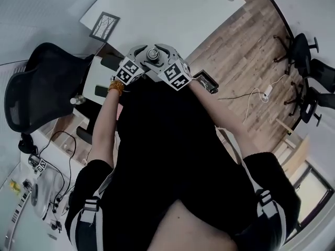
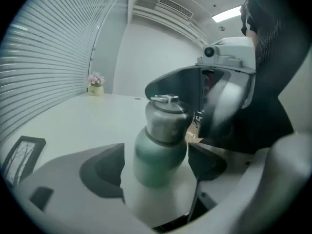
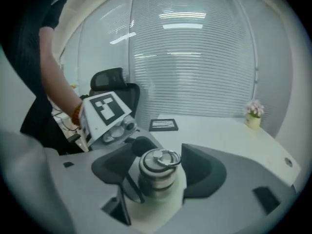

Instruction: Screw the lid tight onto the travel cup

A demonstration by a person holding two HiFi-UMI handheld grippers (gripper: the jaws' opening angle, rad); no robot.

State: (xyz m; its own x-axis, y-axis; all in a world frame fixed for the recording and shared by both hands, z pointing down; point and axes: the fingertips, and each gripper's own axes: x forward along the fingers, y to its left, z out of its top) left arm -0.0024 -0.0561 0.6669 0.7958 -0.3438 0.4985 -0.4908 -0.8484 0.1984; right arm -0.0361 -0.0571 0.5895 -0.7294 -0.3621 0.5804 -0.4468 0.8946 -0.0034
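A green travel cup (image 2: 158,160) with a steel lid (image 2: 166,118) stands between the jaws of my left gripper (image 2: 156,165). A gap shows beside the left pad, so that gripper is open around the cup body. In the right gripper view the ringed lid (image 3: 158,165) sits between the dark pads of my right gripper (image 3: 157,172), which stand wide and open around it. In the head view both grippers meet over the white table (image 1: 172,9), with the lid (image 1: 153,53) showing between their marker cubes. The cup body is hidden there.
A black office chair (image 1: 42,88) stands left of the table. A framed picture (image 1: 104,26) lies on the tabletop and a small flower pot (image 3: 252,120) stands near the blinds. Cables run over the wood floor (image 1: 251,95), and more chairs (image 1: 303,51) stand at far right.
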